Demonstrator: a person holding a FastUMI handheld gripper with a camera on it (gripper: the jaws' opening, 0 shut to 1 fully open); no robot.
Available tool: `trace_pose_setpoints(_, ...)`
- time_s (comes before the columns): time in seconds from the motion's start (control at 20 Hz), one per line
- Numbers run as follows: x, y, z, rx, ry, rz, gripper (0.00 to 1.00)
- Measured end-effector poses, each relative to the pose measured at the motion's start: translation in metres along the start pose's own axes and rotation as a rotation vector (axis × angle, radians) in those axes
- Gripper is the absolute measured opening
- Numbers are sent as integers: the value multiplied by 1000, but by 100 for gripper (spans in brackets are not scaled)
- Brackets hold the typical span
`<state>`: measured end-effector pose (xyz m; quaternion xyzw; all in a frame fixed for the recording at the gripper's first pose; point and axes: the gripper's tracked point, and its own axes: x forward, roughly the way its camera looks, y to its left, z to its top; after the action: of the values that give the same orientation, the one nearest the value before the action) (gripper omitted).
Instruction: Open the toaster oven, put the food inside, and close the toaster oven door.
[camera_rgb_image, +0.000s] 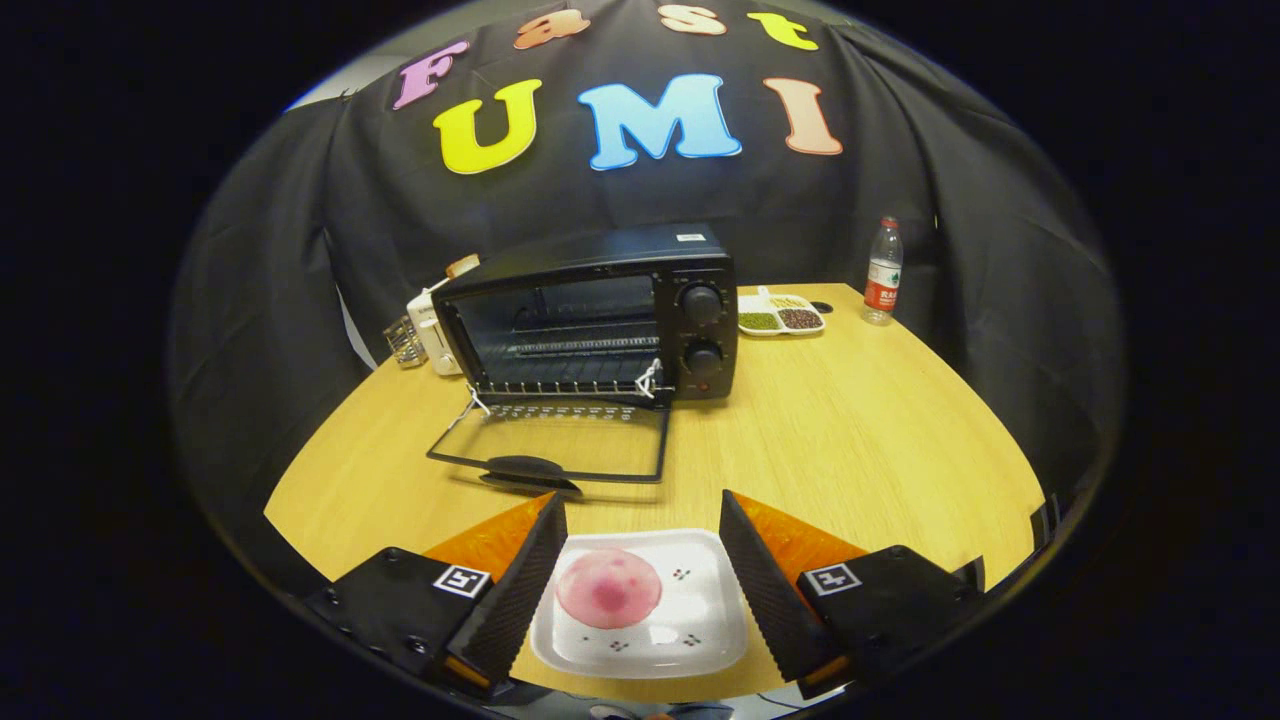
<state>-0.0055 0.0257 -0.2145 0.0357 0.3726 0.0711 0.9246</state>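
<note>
Gripper (640, 520) wide apart, straddling white plate (690, 640) w/ pink food (608, 588), lower centre. Toaster oven (600, 320) mid-frame, door (560, 445) down on counter (850, 430).

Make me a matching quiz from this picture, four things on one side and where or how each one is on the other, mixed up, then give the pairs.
Things:
1. oven door
2. plate
3. bottle
4. bean tray

Places or states:
A. upright by the wall, beyond the oven's knob side
B. folded down flat on the table
C. between the open gripper's fingers, carrying the pink food
D. on the table right beside the oven's knobs

Pairs: 1-B, 2-C, 3-A, 4-D
</note>
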Motion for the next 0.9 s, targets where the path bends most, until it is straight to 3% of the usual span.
trace_pose_setpoints(0.6,20,-32,-78,-35,441,83,99)
trace_pose_setpoints(0.75,24,-31,-89,-48,492,95,92)
trace_pose_setpoints(0.9,30,-32,-94,-58,532,97,78)
